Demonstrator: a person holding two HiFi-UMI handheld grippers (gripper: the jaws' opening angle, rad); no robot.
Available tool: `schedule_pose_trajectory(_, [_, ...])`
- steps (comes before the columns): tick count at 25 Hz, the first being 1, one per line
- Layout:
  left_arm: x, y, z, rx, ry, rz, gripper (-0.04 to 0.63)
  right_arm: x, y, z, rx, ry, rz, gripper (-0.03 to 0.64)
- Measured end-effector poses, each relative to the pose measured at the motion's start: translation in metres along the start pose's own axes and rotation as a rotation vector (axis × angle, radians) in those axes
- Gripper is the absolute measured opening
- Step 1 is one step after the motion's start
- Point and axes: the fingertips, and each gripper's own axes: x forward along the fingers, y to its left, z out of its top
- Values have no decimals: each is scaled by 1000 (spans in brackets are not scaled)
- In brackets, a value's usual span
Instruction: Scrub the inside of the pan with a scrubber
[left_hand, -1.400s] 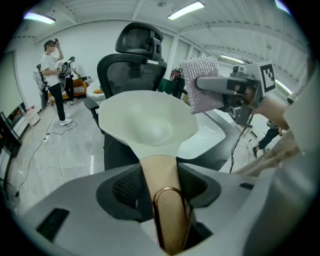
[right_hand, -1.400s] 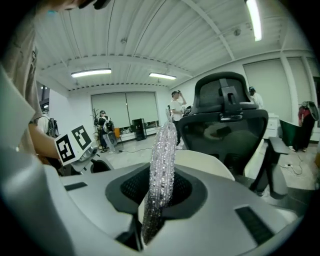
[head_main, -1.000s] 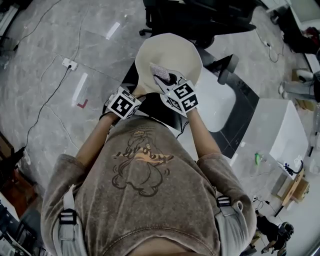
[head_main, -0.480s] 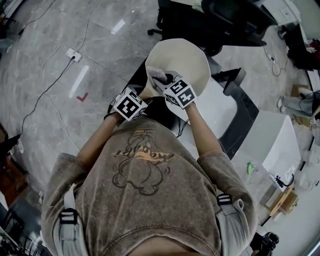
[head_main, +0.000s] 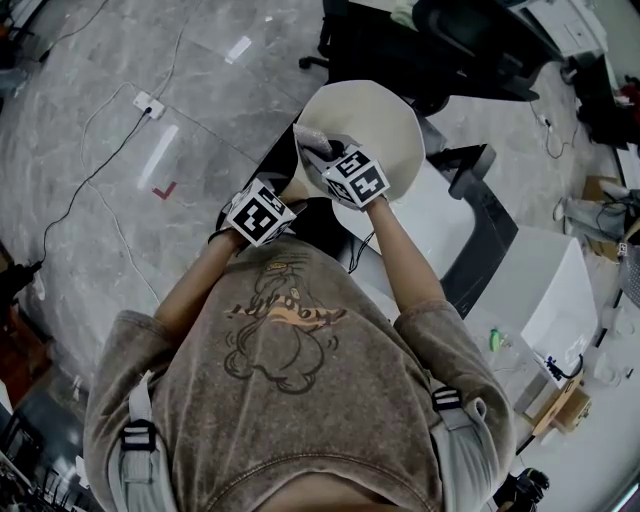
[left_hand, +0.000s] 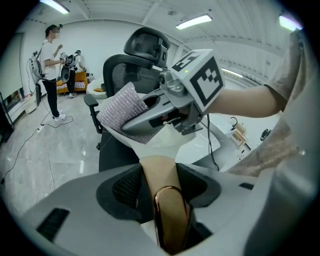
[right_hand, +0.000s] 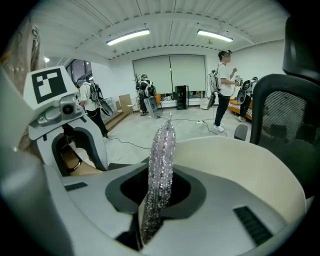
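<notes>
A cream pan (head_main: 375, 120) is held up in front of the person, tilted. My left gripper (left_hand: 161, 192) is shut on its tan handle (left_hand: 160, 175), which ends in a copper loop. My right gripper (right_hand: 156, 202) is shut on a silvery scrubber (right_hand: 161, 160), a flat glittery pad that stands on edge between the jaws. In the head view the scrubber (head_main: 314, 143) lies against the pan's inside near its left rim, with the right gripper (head_main: 328, 158) behind it and the left gripper (head_main: 283, 192) below the rim. The left gripper view shows the scrubber (left_hand: 121, 114) over the pan's edge (left_hand: 165, 142).
Black office chairs (head_main: 440, 40) stand beyond the pan. A white table (head_main: 440, 215) and a white box (head_main: 555, 280) are to the right. Cables and a power strip (head_main: 148, 102) lie on the grey floor at left. Other people (right_hand: 224, 85) stand far off in the room.
The right gripper has slid the scrubber across the pan's inside toward its left rim, closer to the left gripper. The left gripper still holds the handle.
</notes>
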Motion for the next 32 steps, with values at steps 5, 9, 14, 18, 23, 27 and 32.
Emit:
schedule_pose_trajectory(5, [2,0,0,2,-5,-5,241,10,-18,5,24,-6,-40,77])
schedule_pose_trajectory(9, [-1,0,-2,-2,-6,-11,241,14,-33,6,40,-14,-77,77])
schedule_pose_trajectory(14, [-1,1,-1,3,1,-15,241,20,-71,10,75,-21,-169,77])
schedule_pose_trajectory(18, [1,0,-1,4,2,-20,241,18,-106,11,105,-24,-251,77])
schedule_pose_trajectory(23, [-1,1,-2,2,-1,-24,241,15,-132,8,118,-18,-306,77])
schedule_pose_trajectory(27, [-3,1,-1,-2,1,-30,241,9,-146,4,126,-15,-356,77])
schedule_pose_trajectory(32, [-3,2,-2,-14,1,-35,241,-3,-166,-6,133,11,-431,77])
